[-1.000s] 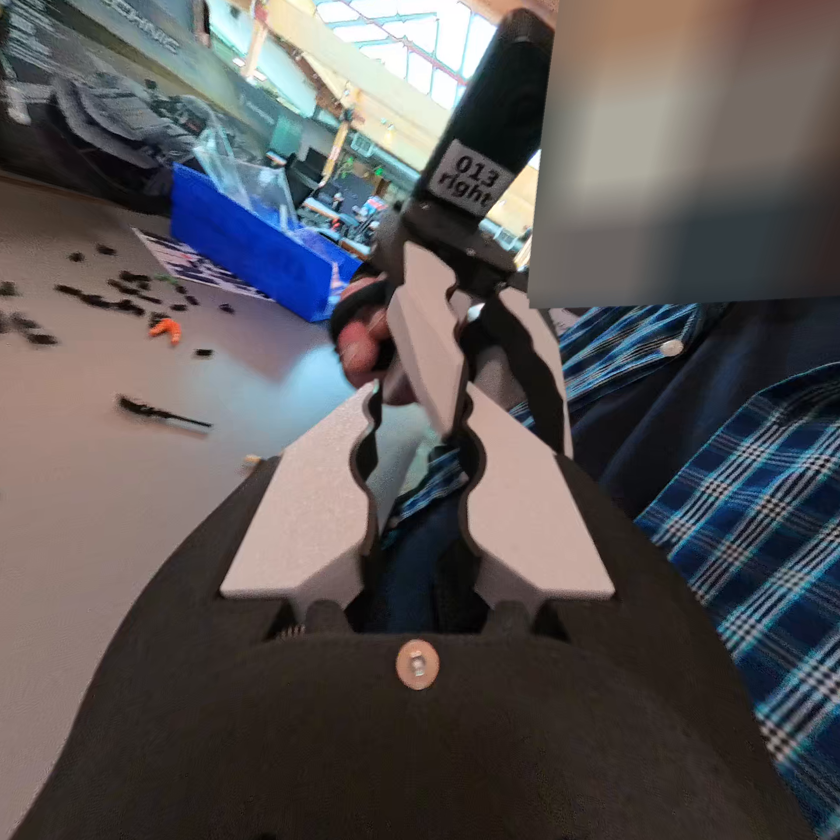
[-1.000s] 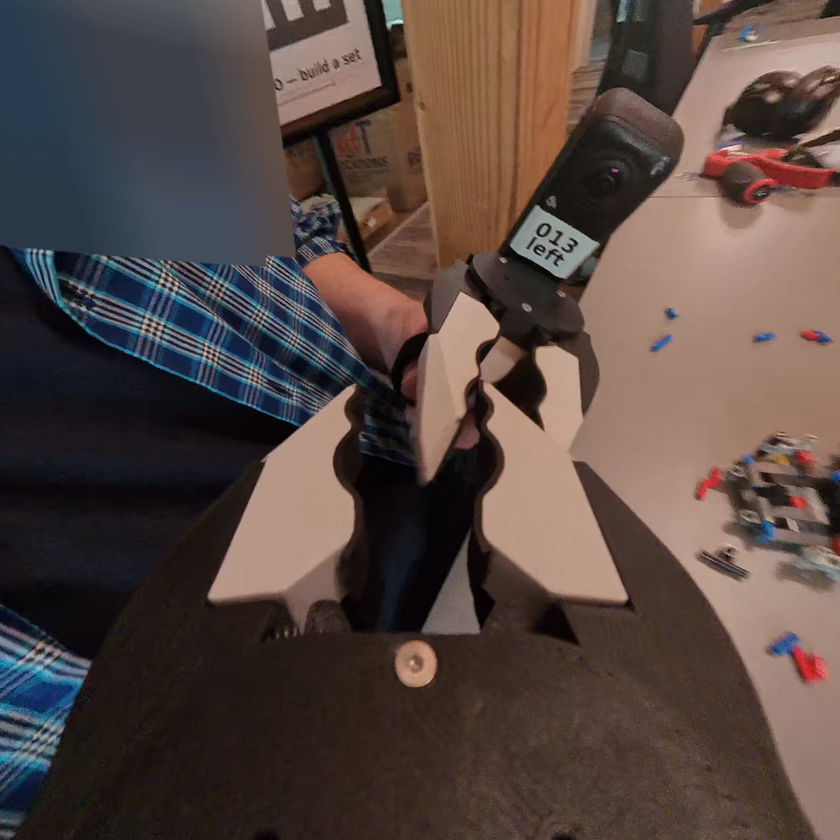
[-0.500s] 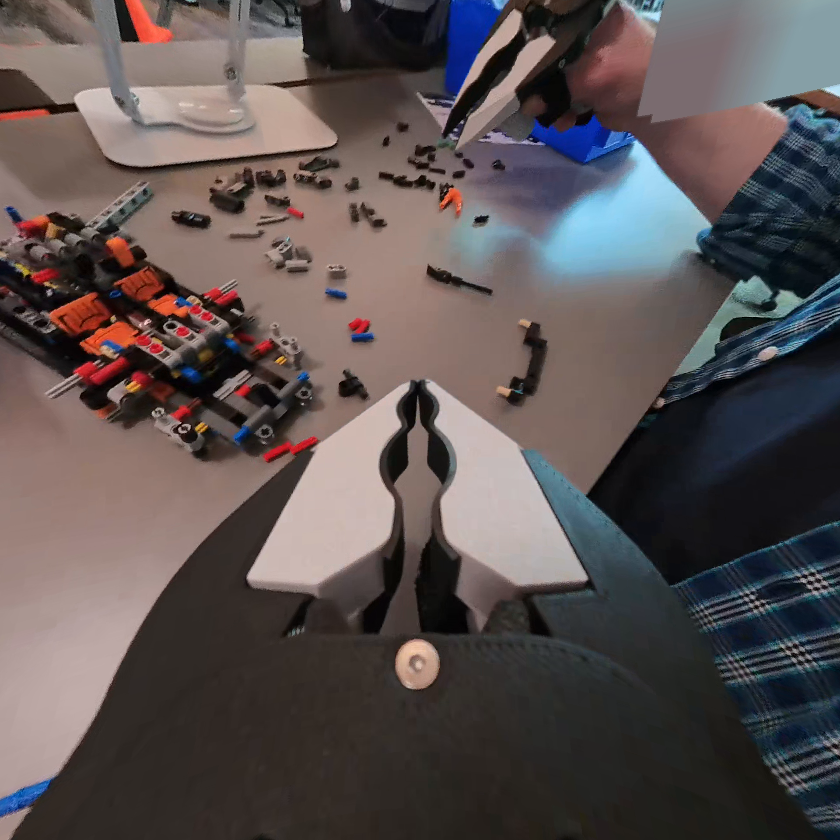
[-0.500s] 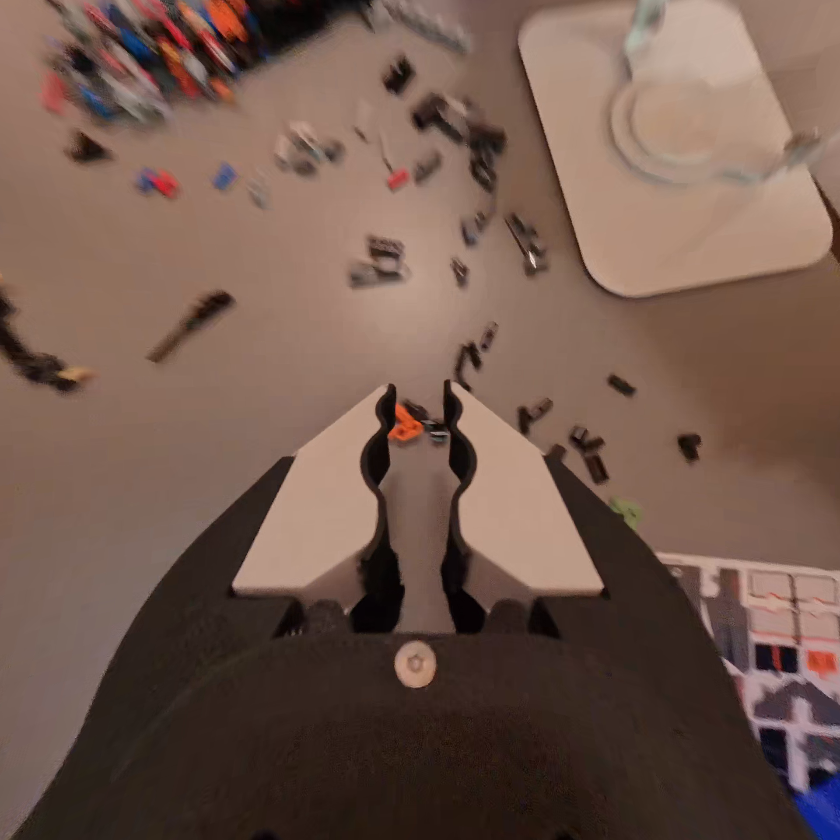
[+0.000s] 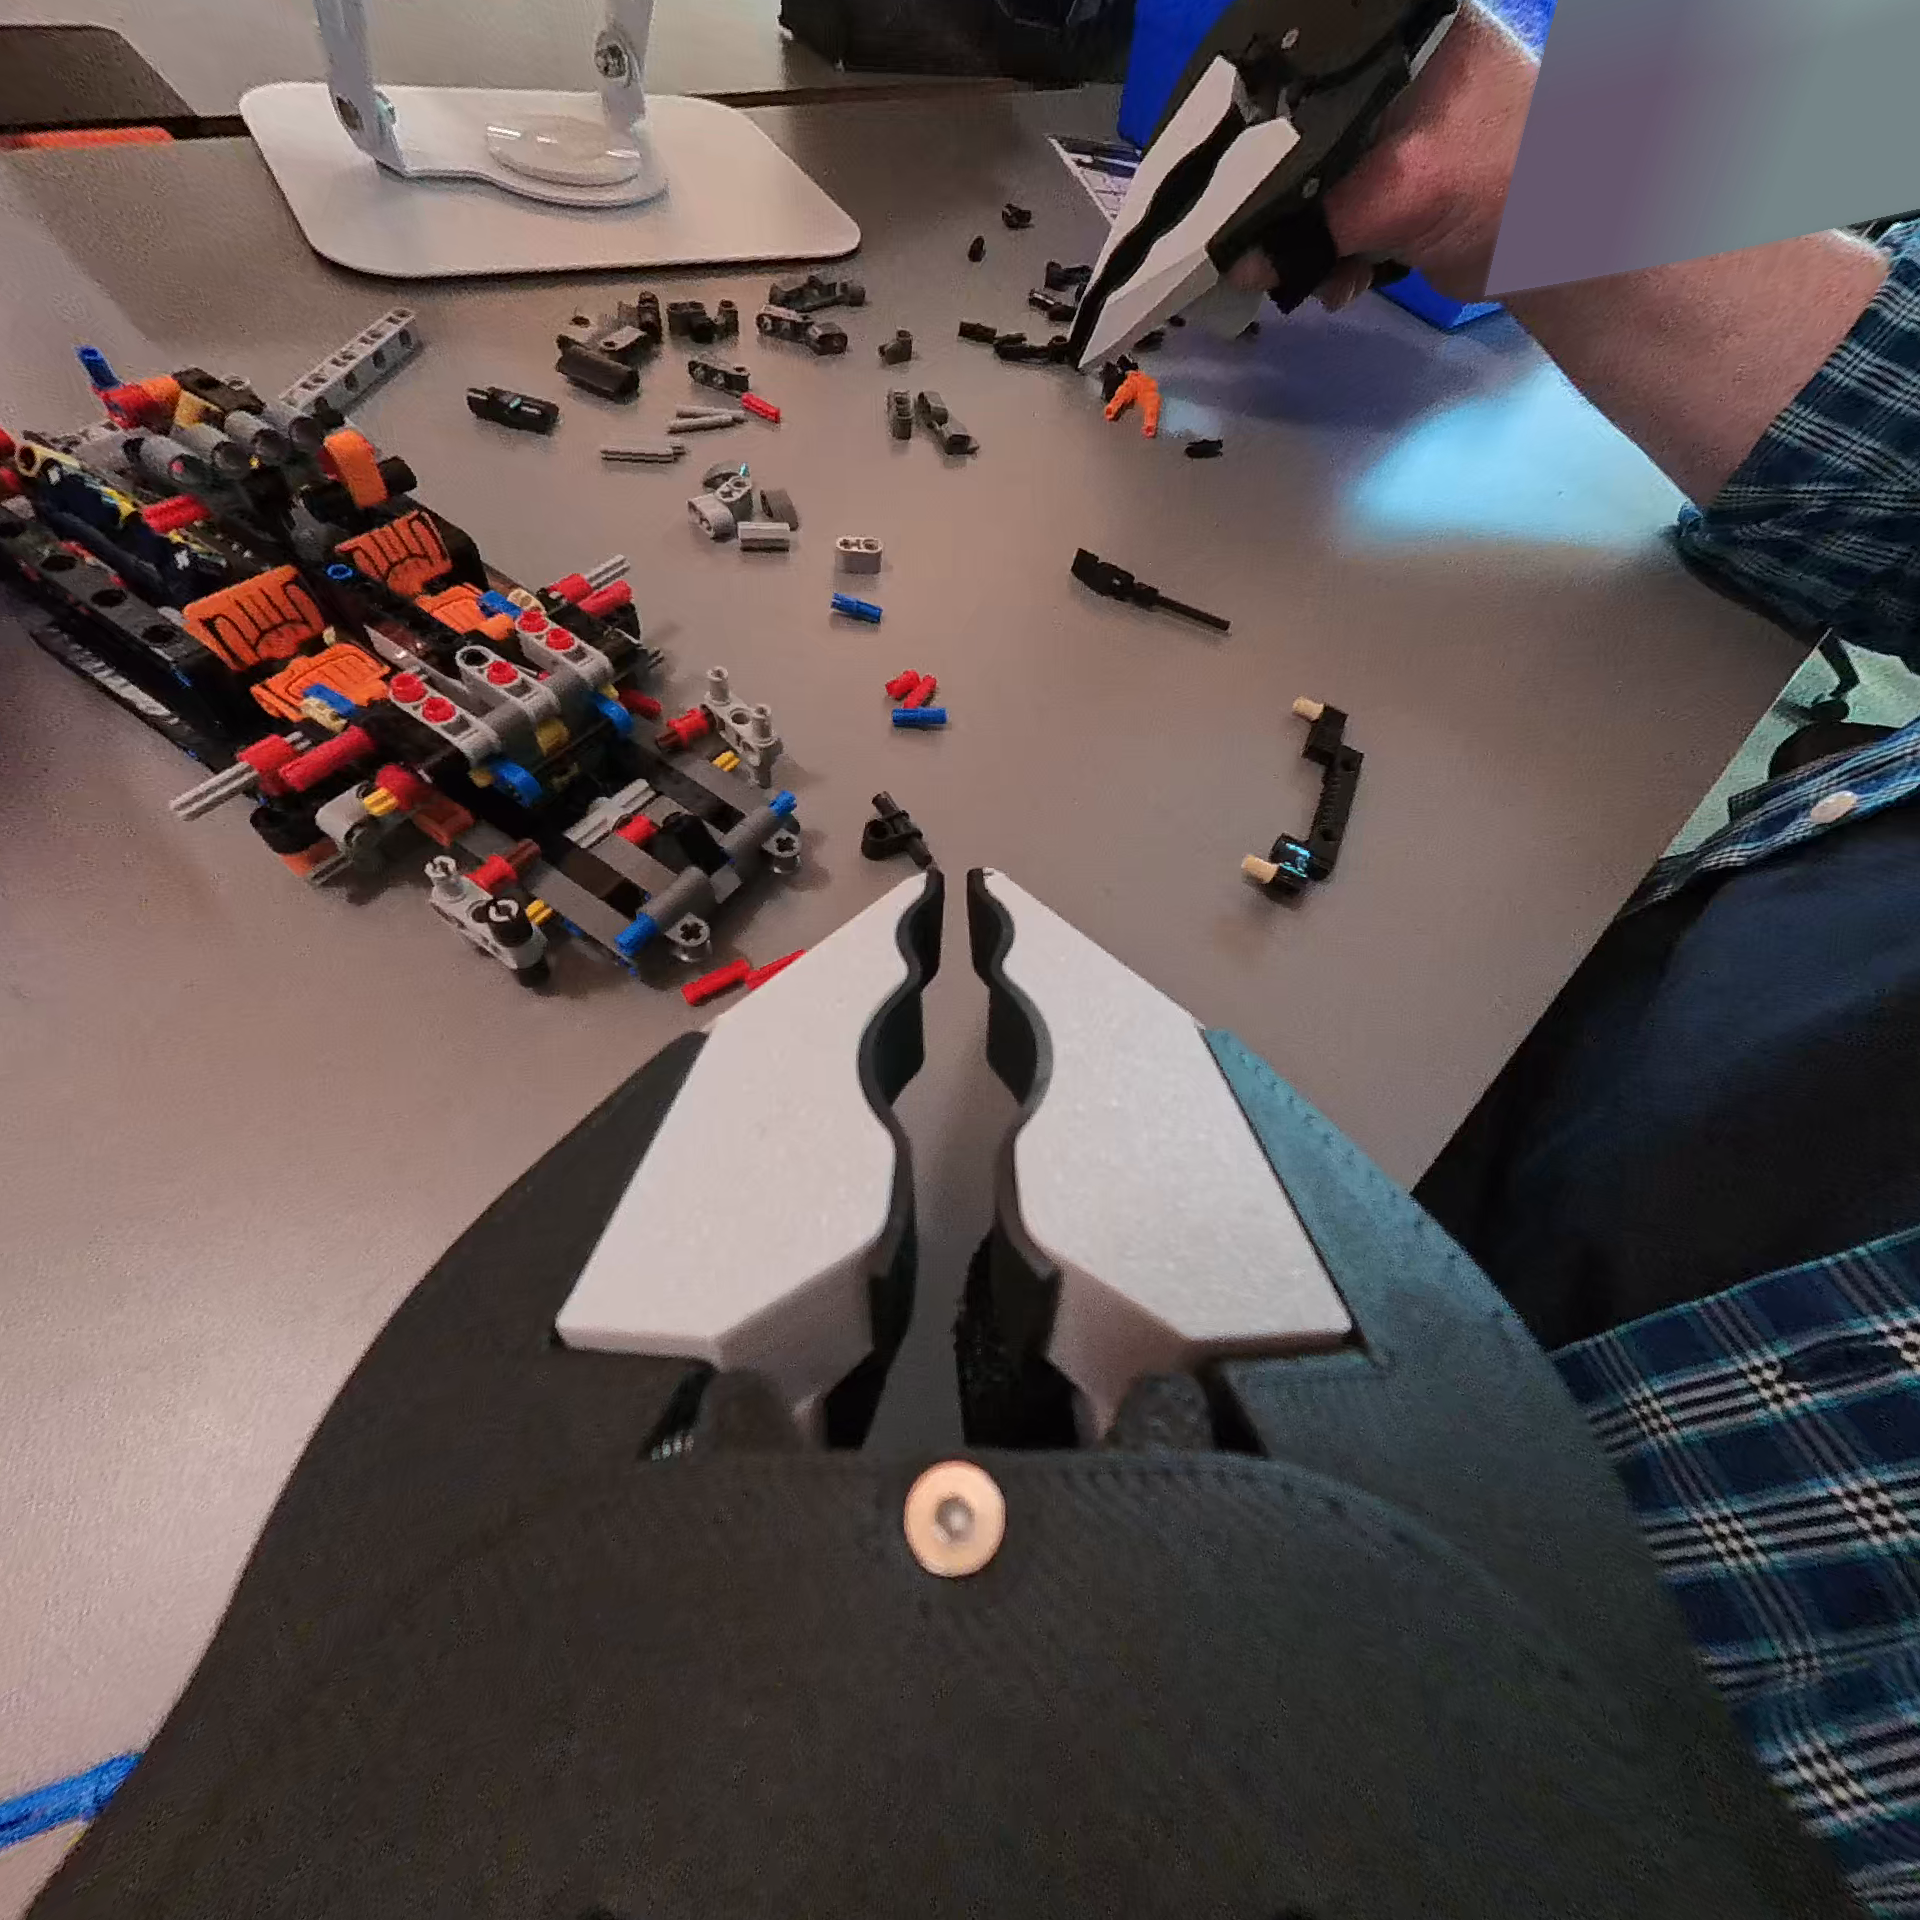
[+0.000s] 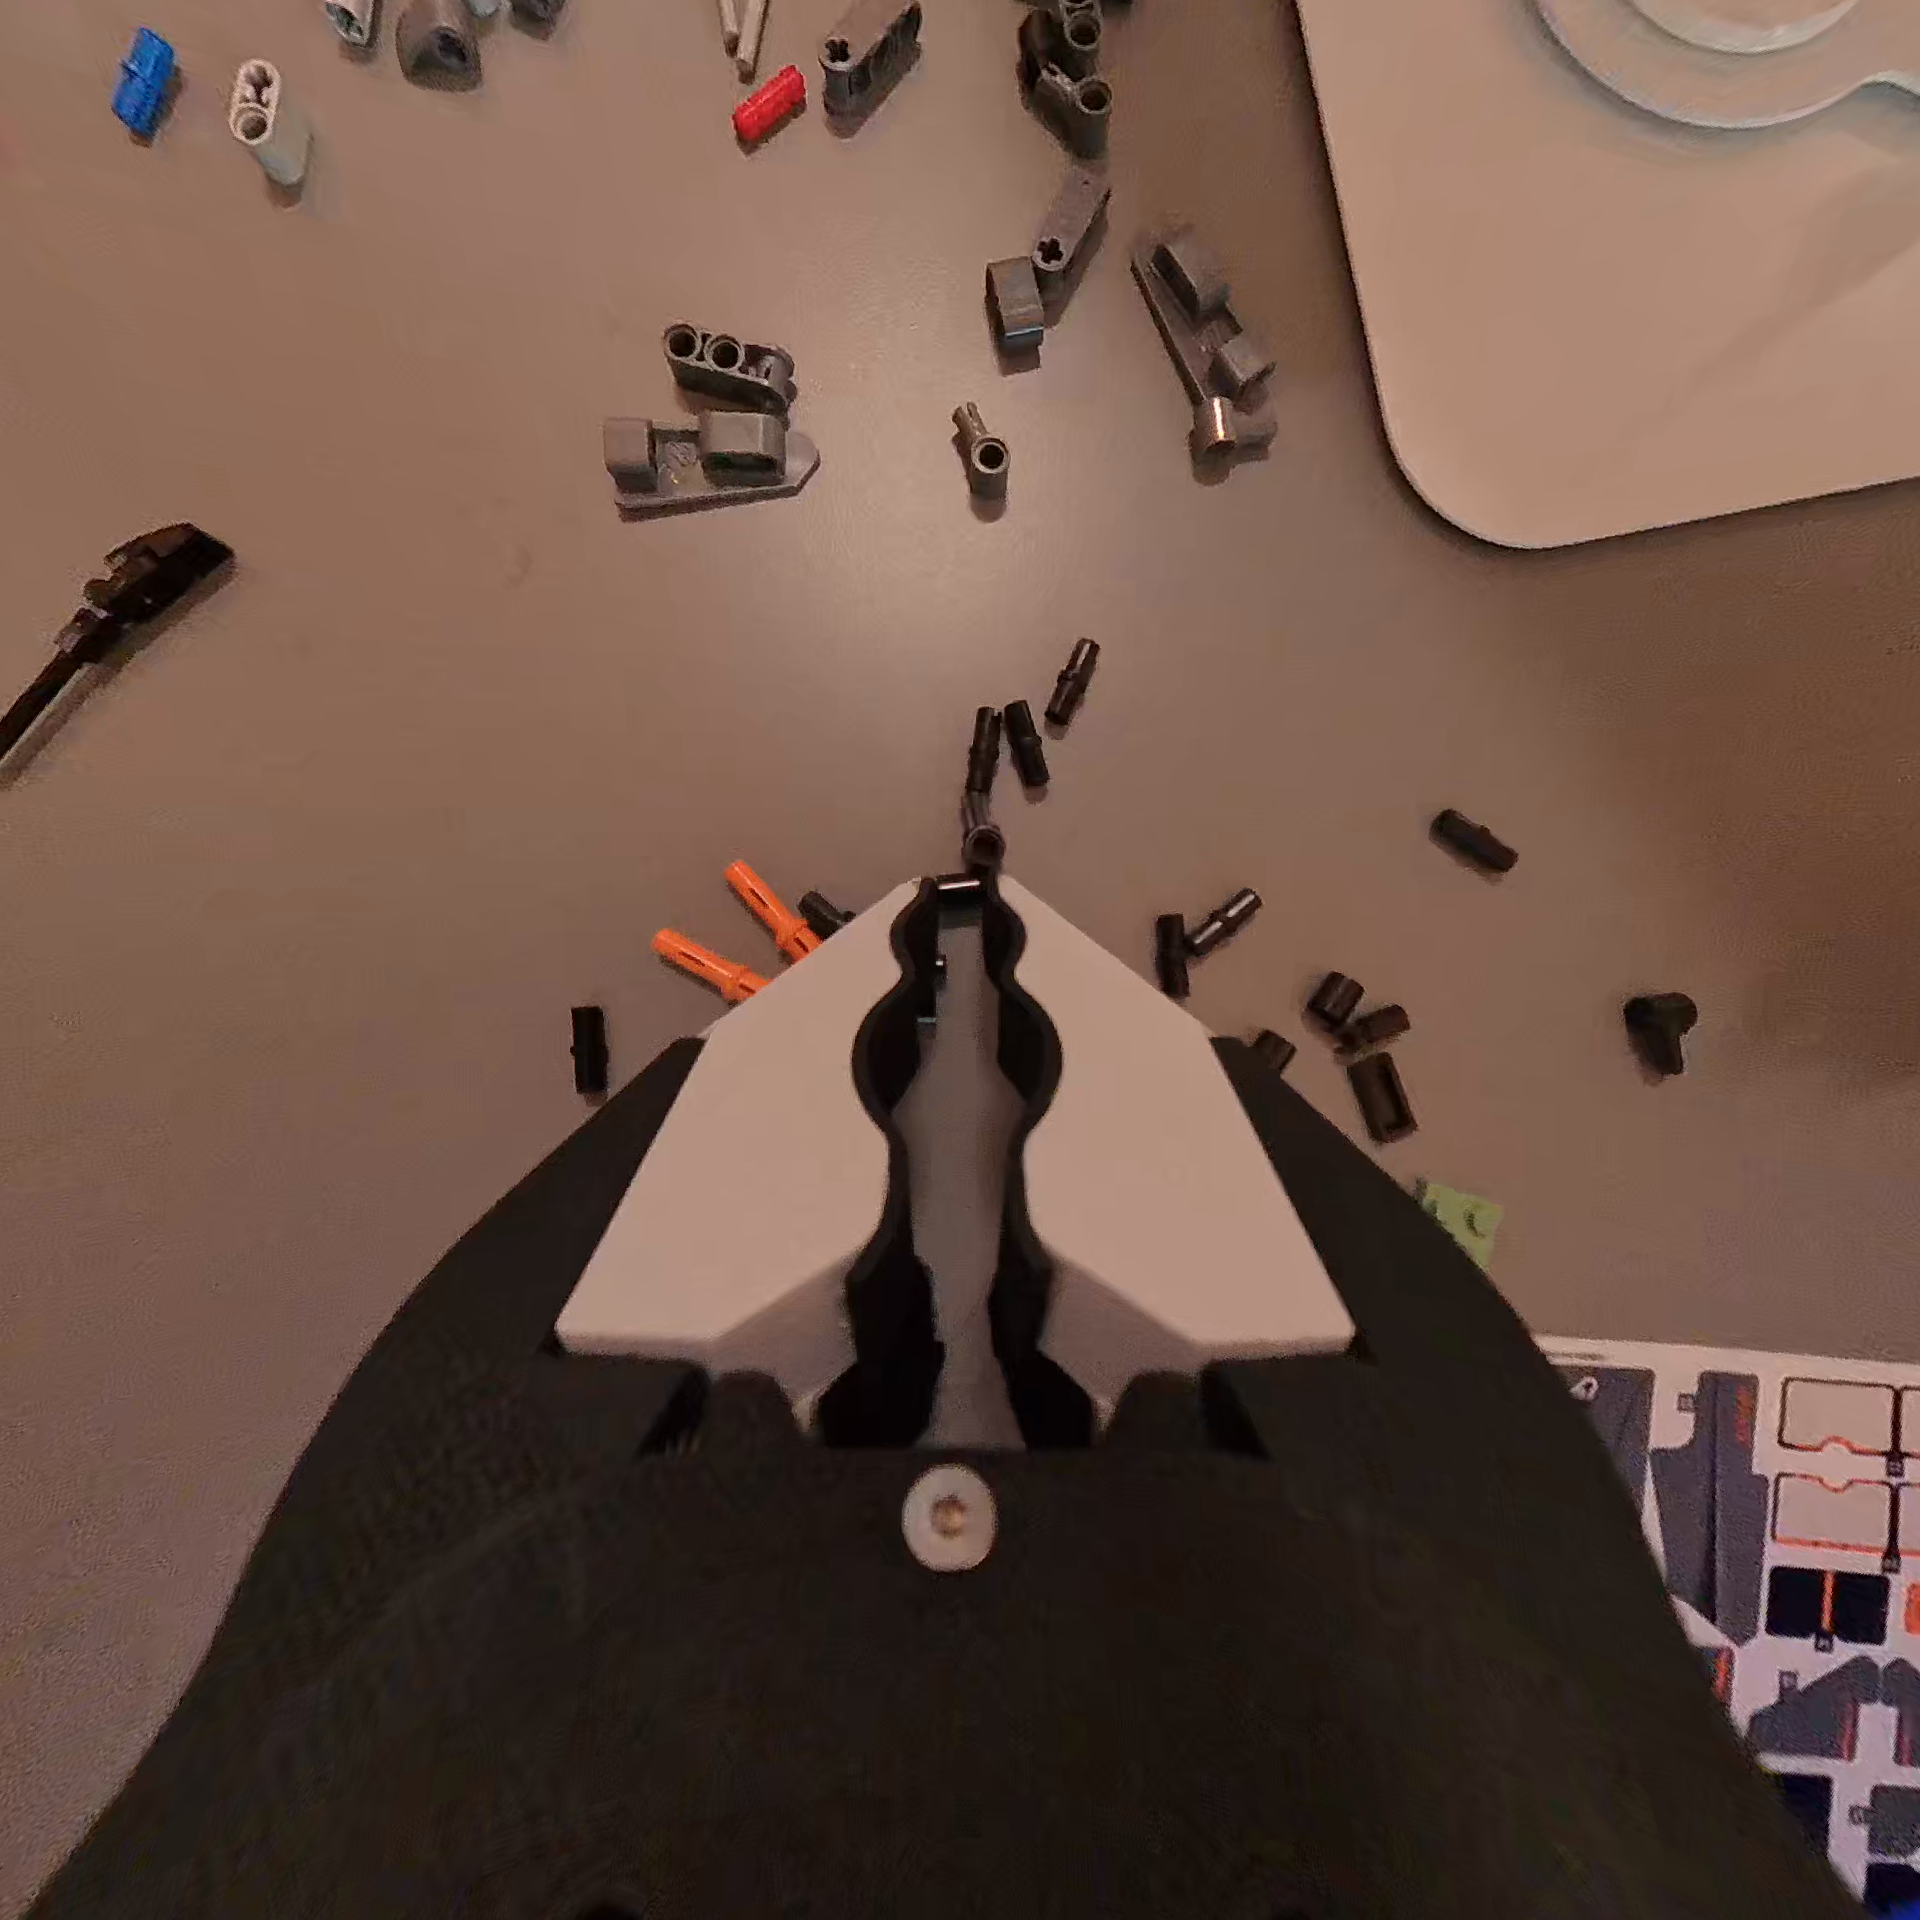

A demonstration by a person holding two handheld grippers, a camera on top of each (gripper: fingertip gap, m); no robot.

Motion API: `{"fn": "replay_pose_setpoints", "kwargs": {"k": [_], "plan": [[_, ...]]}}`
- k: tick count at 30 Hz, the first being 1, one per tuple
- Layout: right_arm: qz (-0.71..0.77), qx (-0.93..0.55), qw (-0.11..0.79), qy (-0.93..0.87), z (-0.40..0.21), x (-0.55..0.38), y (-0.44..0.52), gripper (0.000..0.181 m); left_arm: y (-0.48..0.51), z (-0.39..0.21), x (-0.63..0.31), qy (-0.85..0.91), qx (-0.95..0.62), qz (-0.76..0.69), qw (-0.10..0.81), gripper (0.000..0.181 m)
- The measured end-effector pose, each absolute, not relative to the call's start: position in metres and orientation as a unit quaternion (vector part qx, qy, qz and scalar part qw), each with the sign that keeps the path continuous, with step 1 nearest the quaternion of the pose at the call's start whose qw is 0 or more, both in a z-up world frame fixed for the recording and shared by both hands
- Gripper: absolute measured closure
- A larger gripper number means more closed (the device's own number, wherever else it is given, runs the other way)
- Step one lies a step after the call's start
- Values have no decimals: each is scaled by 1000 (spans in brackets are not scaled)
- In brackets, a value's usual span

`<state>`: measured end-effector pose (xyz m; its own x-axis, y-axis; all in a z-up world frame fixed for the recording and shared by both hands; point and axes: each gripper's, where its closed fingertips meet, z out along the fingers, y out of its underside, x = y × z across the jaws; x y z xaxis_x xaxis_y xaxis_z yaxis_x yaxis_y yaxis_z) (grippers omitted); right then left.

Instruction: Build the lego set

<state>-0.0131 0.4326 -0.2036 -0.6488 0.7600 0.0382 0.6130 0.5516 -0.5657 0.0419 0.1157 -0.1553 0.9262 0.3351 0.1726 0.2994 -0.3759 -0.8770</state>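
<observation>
1. Lego model [image 5: 395, 665], a long, partly built chassis of black, grey, orange, red and blue parts, lies flat on the grey table [image 5: 312, 1143], left of the left gripper's tips.
2. Loose pieces are scattered across the table between the model and the far edge: grey connectors, black pins, a few red and blue pins.
3. Left gripper [image 5: 956, 883] hovers over the near part of the table with its jaws drawn close, only a thin slit between the tips and nothing held between them.
4. A small black connector [image 5: 891, 831] lies on the table just beyond the left gripper's tips.
5. A black curved beam with tan pins [image 5: 1314, 800] lies apart, to the right of those tips.
6. Right gripper [image 6: 961, 896] points down at a cluster of black pins, its tips narrowed onto a short black pin [image 6: 958, 894] that sits crosswise between them.
7. Whether that pin is lifted or still on the table cannot be told.
8. More black pins [image 6: 1013, 738] lie just ahead of the right gripper's tips.
9. An orange piece [image 6: 764, 925] lies just to the left of the right gripper's left finger.
10. A white stand base [image 5: 540, 187] sits at the far side of the table.
11. A printed sheet [image 6: 1787, 1558] lies at the lower right in the right wrist view.
12. In the left wrist view, a hand [image 5: 1423, 197] holds the right gripper above the far pins.
</observation>
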Motion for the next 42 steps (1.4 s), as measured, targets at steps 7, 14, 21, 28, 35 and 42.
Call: {"fn": "replay_pose_setpoints", "kwargs": {"k": [7, 14, 21, 28, 35, 42], "plan": [[319, -355, 115, -871, -174, -4, 387, 175, 114, -151, 40, -191, -827, 35, 528, 174], [444, -270, -105, -848, -142, 46, 229, 175, 129, -142, 48, -122, -842, 116, 513, 164], [555, -269, -286, -733, -115, 57, 155, 175, 148, -124, 50, -32, -830, 236, 505, 155], [632, -290, -374, -614, -95, 51, 146, 176, 155, -107, 49, 10, -807, 279, 520, 163], [648, -289, -414, -570, -90, 48, 148, 176, 157, -98, 47, 34, -796, 310, 518, 177], [648, -291, -438, -551, -91, 48, 149, 176, 161, -94, 52, 63, -787, 345, 507, 173]]}}
